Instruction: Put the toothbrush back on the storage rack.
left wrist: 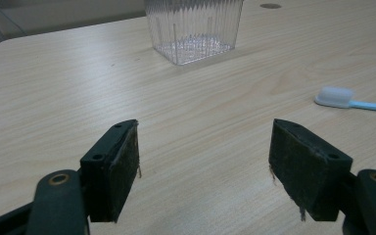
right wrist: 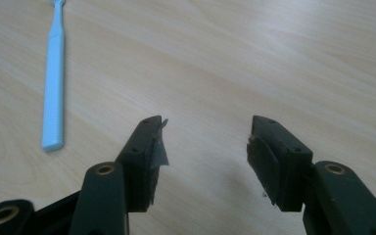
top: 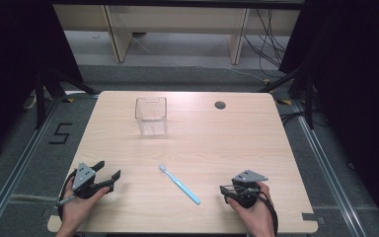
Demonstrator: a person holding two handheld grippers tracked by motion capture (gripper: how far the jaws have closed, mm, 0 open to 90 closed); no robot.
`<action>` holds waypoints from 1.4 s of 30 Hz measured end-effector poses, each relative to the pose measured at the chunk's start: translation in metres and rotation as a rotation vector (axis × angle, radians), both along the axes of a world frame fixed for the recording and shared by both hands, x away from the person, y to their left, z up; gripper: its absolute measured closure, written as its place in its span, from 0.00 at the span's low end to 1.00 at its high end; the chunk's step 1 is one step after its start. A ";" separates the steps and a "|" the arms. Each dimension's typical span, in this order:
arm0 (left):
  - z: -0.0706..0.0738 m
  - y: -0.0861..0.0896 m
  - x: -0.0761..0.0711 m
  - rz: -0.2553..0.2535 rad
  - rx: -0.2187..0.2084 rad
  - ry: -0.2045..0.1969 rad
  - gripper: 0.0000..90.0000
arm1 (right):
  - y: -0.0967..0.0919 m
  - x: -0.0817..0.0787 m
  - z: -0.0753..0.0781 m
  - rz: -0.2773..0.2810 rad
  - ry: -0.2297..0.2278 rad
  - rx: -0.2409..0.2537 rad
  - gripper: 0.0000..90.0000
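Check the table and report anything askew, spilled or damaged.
Nothing is spilled or broken. The clear container stands upright and empty; the blue toothbrush lies flat, slantwise, on the bare table. The one blemish: the pads of the left gripper are frayed at the edges. Both grippers are open, holding nothing.

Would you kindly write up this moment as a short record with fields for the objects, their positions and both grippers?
surface: wooden table
toothbrush: light blue toothbrush lying flat near the front middle, white head toward the far side
container: clear ribbed plastic container, upright at the far left-centre, nothing seen inside
left gripper: left gripper open, nothing between its jaws, near the front left
right gripper: right gripper open, nothing between its jaws, right of the toothbrush
contact: neither gripper touches the toothbrush
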State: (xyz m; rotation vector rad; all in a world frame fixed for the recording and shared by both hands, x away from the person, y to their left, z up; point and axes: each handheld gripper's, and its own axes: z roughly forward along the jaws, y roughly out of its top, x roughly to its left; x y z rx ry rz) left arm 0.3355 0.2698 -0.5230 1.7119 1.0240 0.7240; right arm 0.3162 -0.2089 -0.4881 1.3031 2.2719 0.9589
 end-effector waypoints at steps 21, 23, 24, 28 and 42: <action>0.000 0.001 0.004 -0.014 -0.015 0.029 0.31 | 0.037 0.022 0.025 0.135 0.358 -0.205 0.61; 0.000 0.001 0.004 -0.009 -0.012 0.041 0.31 | 0.044 0.025 0.026 0.140 0.397 -0.227 0.63; 0.000 0.001 0.004 -0.009 -0.013 0.041 0.31 | 0.046 0.026 0.026 0.147 0.408 -0.239 0.63; 0.000 0.001 0.004 -0.007 -0.015 0.041 0.31 | 0.054 0.029 0.027 0.185 0.424 -0.271 0.66; 0.000 0.001 0.004 -0.006 -0.024 0.043 0.31 | 0.086 0.041 0.030 0.266 0.469 -0.333 0.73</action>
